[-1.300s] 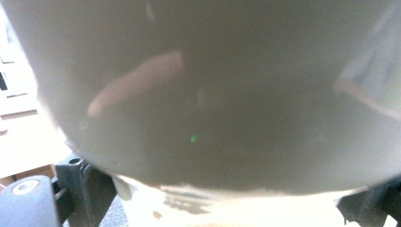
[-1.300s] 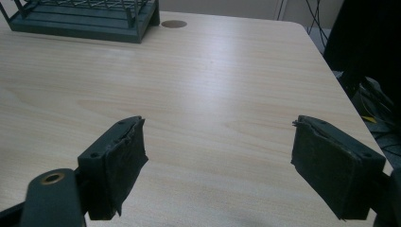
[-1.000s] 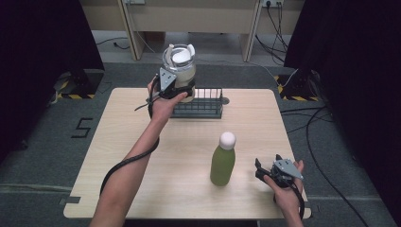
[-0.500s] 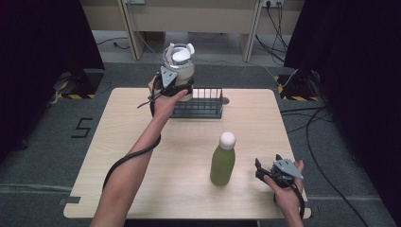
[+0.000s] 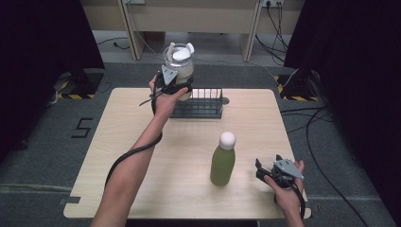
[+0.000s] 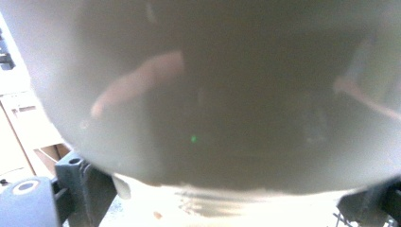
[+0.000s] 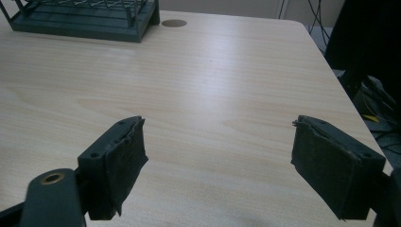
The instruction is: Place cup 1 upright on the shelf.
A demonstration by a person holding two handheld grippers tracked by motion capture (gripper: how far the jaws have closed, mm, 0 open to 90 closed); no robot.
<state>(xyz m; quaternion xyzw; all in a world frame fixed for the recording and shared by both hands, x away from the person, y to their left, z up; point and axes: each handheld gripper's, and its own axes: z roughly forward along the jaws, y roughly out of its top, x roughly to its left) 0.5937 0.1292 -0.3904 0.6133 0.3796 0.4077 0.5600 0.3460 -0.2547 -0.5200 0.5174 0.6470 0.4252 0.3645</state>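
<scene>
Two tongs: my left gripper (image 5: 178, 87) clamps the slippery, breakable glass jar (image 5: 179, 66) mid-body; right gripper (image 5: 266, 171) gapes beside green bottle (image 5: 222, 161).

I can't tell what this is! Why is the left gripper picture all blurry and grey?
In the left gripper view, the jar sits so close to the camera that it is out of focus; in the high view it looks sharp, clamped in the left gripper. The right gripper view is crisp, with a bright sheen on the table.
</scene>
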